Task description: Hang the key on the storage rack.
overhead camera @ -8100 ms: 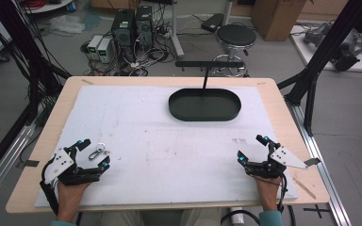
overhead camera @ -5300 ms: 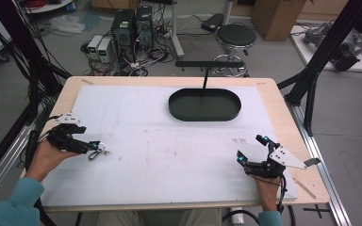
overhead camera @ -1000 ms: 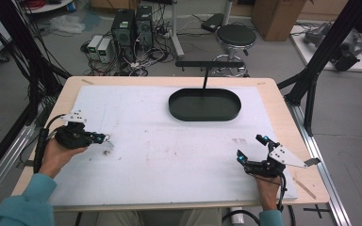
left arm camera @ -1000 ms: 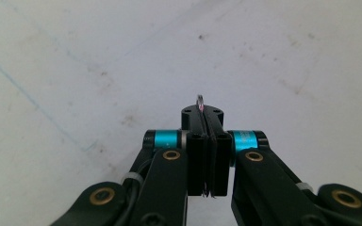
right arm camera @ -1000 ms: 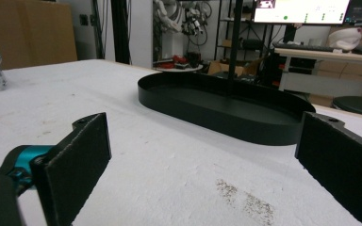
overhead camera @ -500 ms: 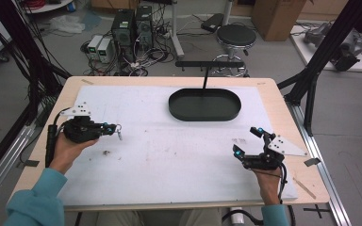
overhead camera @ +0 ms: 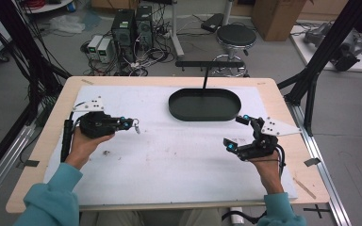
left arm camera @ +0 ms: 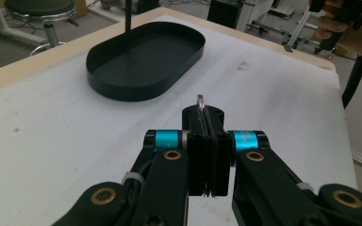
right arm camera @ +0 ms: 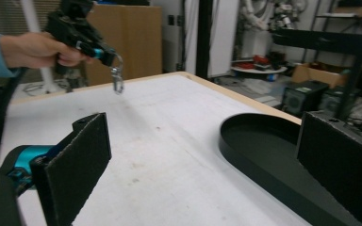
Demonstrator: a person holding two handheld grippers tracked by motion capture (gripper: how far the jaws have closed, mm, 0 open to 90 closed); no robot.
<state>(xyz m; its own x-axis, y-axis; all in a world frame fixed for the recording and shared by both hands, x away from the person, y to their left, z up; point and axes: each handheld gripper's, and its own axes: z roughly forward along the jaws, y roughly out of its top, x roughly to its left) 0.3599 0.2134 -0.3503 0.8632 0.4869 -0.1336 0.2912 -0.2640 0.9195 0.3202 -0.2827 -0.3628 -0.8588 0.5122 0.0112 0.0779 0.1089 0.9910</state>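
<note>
Your left tongs (overhead camera: 131, 124) sit at 9 o'clock on the bench (overhead camera: 169, 82), jaws pressed together on a small metal clip (overhead camera: 135, 127); in the left gripper view its ring (left arm camera: 201, 100) pokes out above the closed pads, and in the right gripper view the clasp (right arm camera: 118, 81) dangles clear of the white mat (overhead camera: 179, 160). Your right tongs (overhead camera: 239, 133) are at 4 o'clock, jaws wide apart, nothing between them. The black oval tray (overhead camera: 204, 116) lies at 12 o'clock, well apart from both tongs, with bare mat between it and the clip. A thin black post (overhead camera: 205, 77) rises at the tray's far rim. Beyond the bench: 1 stool (overhead camera: 235, 35) and 2 computer towers (overhead camera: 133, 23) on the floor.
</note>
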